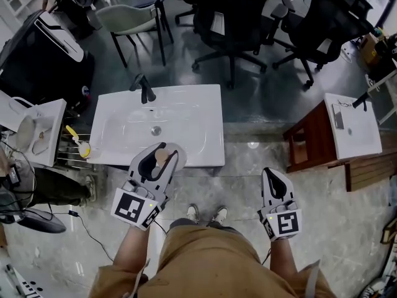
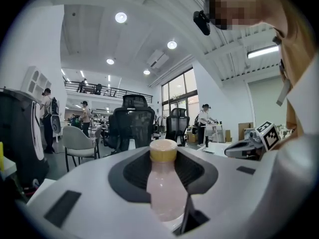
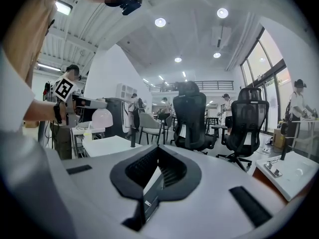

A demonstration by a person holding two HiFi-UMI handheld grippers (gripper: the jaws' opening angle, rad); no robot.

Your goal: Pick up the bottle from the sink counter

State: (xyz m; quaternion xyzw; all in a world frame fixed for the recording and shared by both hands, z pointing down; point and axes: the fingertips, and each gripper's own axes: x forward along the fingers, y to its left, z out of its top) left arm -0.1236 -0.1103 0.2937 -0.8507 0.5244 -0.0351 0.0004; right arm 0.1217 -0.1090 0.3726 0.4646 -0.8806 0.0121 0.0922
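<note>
L tongs round bottle, btm hidden

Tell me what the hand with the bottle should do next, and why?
Probably lift it a little higher, held upright. The left gripper has its jaws closed on the bottle, cap up, and the head view shows it at the front edge of the sink counter, so more height should clear it.

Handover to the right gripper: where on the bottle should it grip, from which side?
Take the cap end from above, likely. The bottle stands upright in the left gripper, whose jaws clamp its round body from both sides, so the top is the free part. The right gripper needs opening first.
</note>
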